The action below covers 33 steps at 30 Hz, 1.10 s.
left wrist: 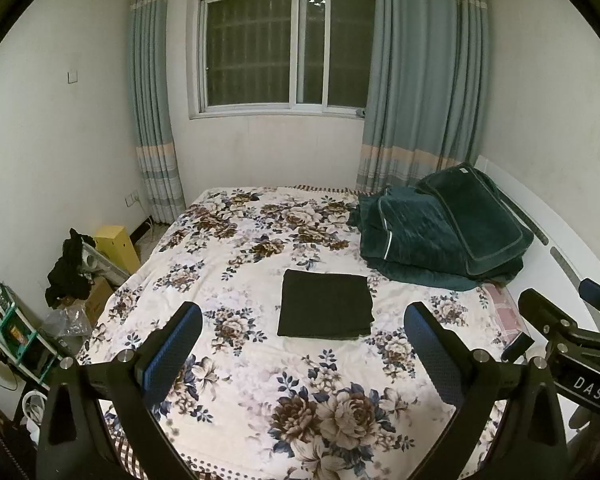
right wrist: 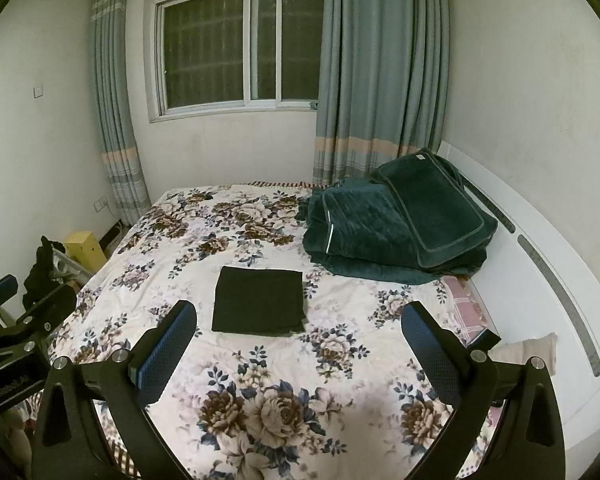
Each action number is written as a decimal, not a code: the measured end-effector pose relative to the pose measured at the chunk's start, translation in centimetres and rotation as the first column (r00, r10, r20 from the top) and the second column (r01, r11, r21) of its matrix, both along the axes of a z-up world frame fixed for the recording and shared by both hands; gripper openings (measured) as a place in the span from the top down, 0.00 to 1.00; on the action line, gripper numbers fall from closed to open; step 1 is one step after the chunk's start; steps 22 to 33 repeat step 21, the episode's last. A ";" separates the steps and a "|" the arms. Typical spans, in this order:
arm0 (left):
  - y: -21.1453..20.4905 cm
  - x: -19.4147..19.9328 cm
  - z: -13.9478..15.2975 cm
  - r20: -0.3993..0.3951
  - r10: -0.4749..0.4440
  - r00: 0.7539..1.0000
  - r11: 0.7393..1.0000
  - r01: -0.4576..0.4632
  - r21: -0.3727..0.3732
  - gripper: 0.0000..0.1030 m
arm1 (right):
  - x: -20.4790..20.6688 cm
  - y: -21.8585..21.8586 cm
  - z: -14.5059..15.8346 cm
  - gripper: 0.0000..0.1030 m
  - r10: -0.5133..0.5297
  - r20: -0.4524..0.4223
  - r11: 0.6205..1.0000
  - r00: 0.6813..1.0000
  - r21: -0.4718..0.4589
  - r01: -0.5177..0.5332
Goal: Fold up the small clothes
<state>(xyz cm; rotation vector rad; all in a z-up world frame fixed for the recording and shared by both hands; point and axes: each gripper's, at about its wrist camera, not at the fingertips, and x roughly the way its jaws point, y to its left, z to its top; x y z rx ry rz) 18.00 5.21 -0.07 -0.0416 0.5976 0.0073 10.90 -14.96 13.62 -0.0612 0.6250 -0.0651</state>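
Where the floral bedspread point(left wrist: 260, 380) lies flat, a dark folded cloth point(left wrist: 325, 310) sits near its middle as a tidy near-square block, touching nothing but the sheet. Its edges run roughly parallel to the bed's sides; the slightly longer side appears to run across the bed, though the fisheye lens bends things and I cannot be certain. From the right wrist view the same cloth point(right wrist: 259, 300) sits left of centre, with one layered edge showing along its near side. Left gripper point(left wrist: 302, 334) hangs above the bedspread on the near side of the cloth, jaws spread wide, nothing between them. Right gripper point(right wrist: 299, 330) likewise, jaws wide apart and empty, also short of the cloth. Beyond the cloth and toward the headboard side lies a heap of dark green bedding point(left wrist: 440, 232), well apart from it.
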 end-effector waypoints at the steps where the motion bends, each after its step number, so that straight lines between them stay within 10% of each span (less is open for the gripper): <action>1: -0.1 -0.1 0.1 0.000 0.002 1.000 1.000 -0.002 -0.001 0.00 | -0.1 0.0 0.0 0.00 0.001 0.000 1.000 1.000 -0.001 -0.001; 33: -0.6 -1.0 0.2 0.010 0.016 1.000 1.000 -0.016 0.003 0.00 | -0.5 0.4 -0.1 0.00 -0.001 0.002 1.000 1.000 0.000 0.001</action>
